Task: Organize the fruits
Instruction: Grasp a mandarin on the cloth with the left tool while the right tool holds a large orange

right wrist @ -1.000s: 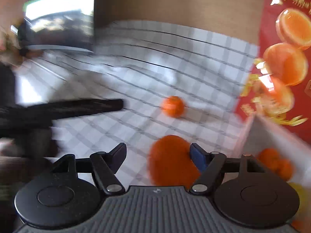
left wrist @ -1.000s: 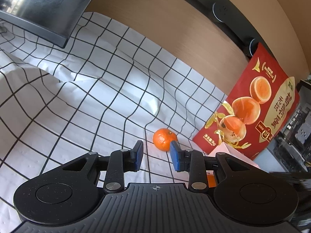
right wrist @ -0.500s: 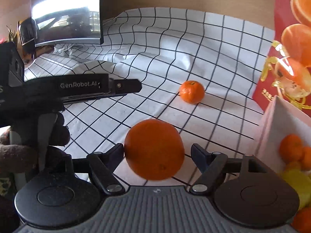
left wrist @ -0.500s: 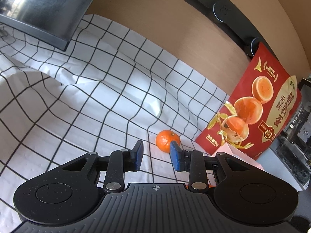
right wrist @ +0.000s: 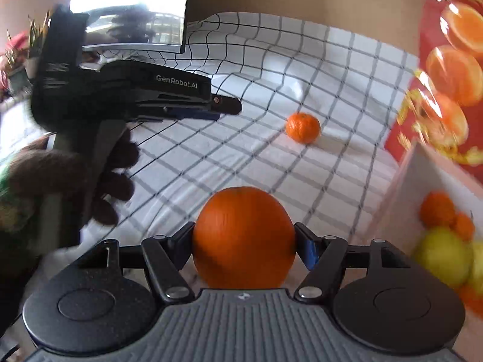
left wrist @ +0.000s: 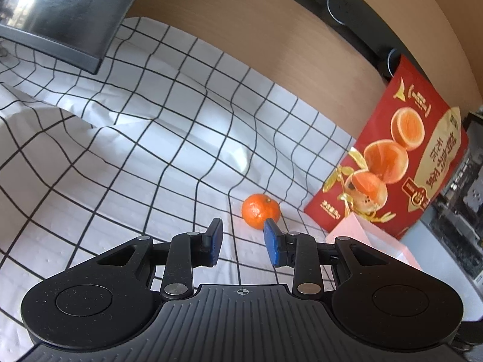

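Observation:
A large orange sits between the fingers of my right gripper. The jaws are closing, and both pads touch its sides. A small mandarin lies on the checked cloth just beyond my left gripper, which is shut with a narrow gap between its blue pads and holds nothing. The right wrist view shows the same mandarin farther back, and the left gripper from the side, held by a gloved hand. A pale box at the right holds oranges and yellow-green fruit.
A red bag printed with oranges stands at the right behind the pale box. A dark monitor stands at the back left, and a wooden wall runs behind the cloth. The cloth is wrinkled into folds.
My right gripper has come down and forward around the large orange, and its fingers have closed in against it. The left gripper and the small mandarin have stayed put.

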Available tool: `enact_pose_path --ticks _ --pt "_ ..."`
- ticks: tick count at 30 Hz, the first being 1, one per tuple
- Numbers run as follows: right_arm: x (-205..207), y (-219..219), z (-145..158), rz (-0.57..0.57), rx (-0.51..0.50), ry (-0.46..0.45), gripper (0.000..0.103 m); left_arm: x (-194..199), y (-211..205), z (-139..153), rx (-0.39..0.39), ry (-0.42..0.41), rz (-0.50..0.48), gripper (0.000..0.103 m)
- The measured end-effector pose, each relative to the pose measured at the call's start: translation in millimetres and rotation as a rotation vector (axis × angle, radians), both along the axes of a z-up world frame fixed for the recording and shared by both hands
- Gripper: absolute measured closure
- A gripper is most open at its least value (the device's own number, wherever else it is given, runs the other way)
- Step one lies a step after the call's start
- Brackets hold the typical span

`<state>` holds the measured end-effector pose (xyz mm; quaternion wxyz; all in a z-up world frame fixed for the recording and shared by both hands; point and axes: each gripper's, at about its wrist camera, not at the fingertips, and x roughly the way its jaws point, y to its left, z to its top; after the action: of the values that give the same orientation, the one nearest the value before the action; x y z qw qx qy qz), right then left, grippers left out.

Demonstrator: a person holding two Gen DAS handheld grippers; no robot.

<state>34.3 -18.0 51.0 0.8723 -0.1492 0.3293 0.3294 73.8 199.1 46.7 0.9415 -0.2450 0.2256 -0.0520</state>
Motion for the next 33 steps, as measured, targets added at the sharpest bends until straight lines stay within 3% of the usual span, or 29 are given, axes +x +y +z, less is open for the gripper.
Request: enact_pose_path --ticks 4,9,11,16,21,23,25,33 --pt "-13 -48 2 -0.027 0.08 0.08 0.034 1 -10 -1 0.049 -0.002 -0.03 0.069" --pt "-28 -100 -4 -0.056 0.183 0.115 0.034 4 -23 0 0.109 -0.033 -0.043 0.069" --pt "-36 -110 -4 -0.061 0.194 0.084 0.034 13 -28 4 0.133 -0.027 -0.034 0.069" --pt "-45 -115 -3 -0.097 0.201 -0.058 0.028 50 -45 14 0.278 0.002 -0.019 0.069" --pt "-31 -116 -18 -0.1 0.264 -0.028 0.019 92 -53 10 0.253 0.094 -0.043 0.069" --pt "-27 -116 -23 -0.078 0.281 0.017 0.019 107 -61 5 0.284 0.125 -0.032 0.068" --pt "-30 -114 -22 -0.082 0.274 -0.009 0.019 113 -68 3 0.306 0.114 -0.013 0.054" --pt "-31 -107 -27 -0.081 0.233 0.002 0.019 130 -101 -7 0.352 0.167 -0.064 0.052"
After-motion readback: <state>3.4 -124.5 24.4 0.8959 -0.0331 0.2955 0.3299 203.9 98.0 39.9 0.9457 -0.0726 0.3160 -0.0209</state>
